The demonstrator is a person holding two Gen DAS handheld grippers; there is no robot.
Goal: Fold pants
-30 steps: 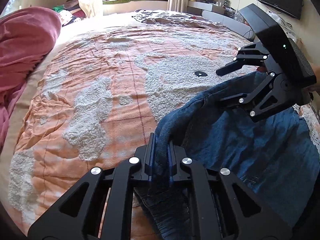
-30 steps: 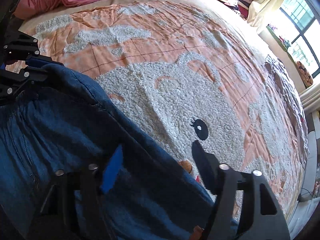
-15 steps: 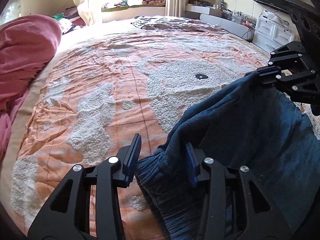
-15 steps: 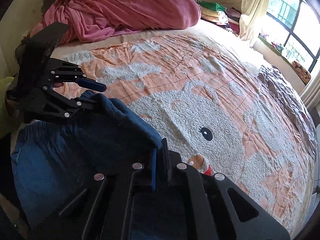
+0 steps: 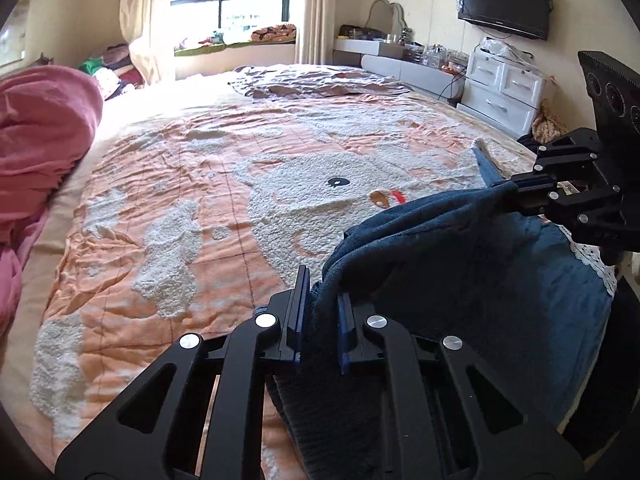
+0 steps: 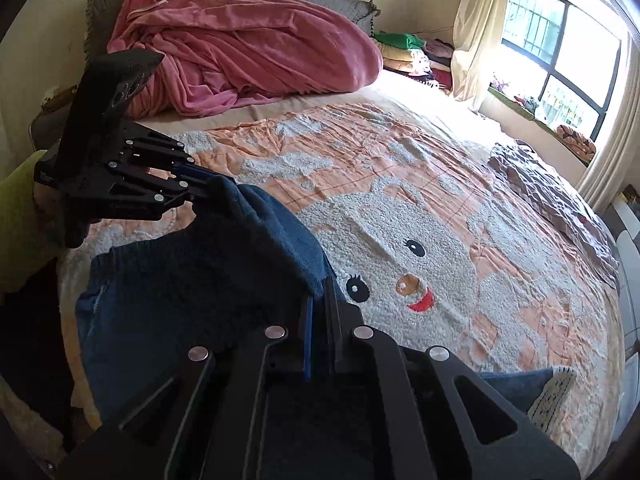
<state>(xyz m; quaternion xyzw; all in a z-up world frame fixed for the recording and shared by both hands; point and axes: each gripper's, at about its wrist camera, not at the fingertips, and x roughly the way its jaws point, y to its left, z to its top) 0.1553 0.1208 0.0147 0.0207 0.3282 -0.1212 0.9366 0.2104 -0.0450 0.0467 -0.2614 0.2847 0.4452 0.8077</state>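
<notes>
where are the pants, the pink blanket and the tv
pants (image 5: 500,280), left wrist view, on the dark blue fabric held up between the grippers
pink blanket (image 6: 256,52), right wrist view, on the middle of the bunched heap
tv (image 5: 505,2), left wrist view, on the black screen

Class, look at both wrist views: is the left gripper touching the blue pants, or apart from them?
Touching. The left wrist view shows the left gripper with its jaws pinched on a fold of the pants.

Daylight enters through window (image 5: 228,4); panes blown out, glare on bedspread (image 5: 168,92) near it. Both views sharp centrally, strong fisheye bending, dark vignette at corners.
</notes>
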